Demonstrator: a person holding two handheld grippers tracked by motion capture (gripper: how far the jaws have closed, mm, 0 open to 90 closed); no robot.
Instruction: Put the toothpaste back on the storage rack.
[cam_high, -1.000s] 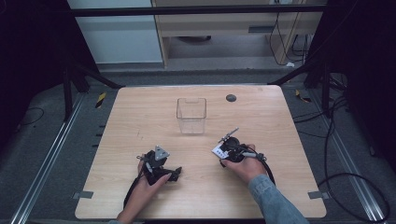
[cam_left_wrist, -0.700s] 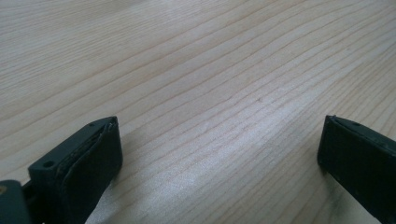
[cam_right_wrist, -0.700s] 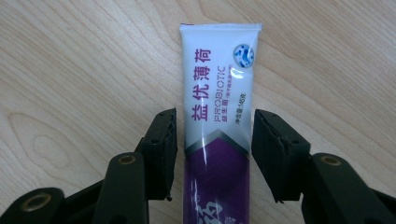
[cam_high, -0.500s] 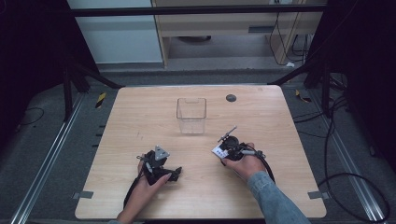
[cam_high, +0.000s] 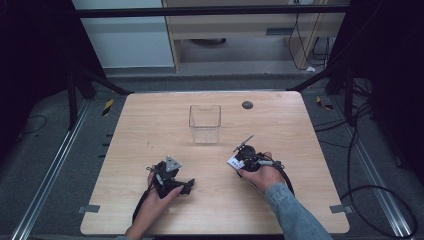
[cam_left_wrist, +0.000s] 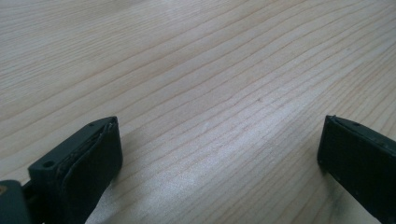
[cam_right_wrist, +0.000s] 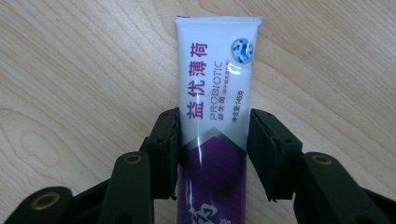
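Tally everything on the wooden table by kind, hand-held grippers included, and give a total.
Toothpaste tube: 1
Clear plastic container: 1
Small dark round disc: 1
Hand-held grippers: 2, left gripper and right gripper
Total: 5

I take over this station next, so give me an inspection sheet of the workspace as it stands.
Surface: pale wooden table, bare grain under the left jaws.
Job's things: white and purple toothpaste tube lying flat on the wood; clear plastic box upright at mid-table, apparently empty.
Clutter: small dark round disc near the far edge.
Grippers: left gripper open, nothing between its jaws; right gripper jaws have just been closing, pads against the tube's sides.
Cables: a black cable trails from the right gripper; more lie on the floor at right.
Surroundings: dark frame, cabinet behind, grey floor.
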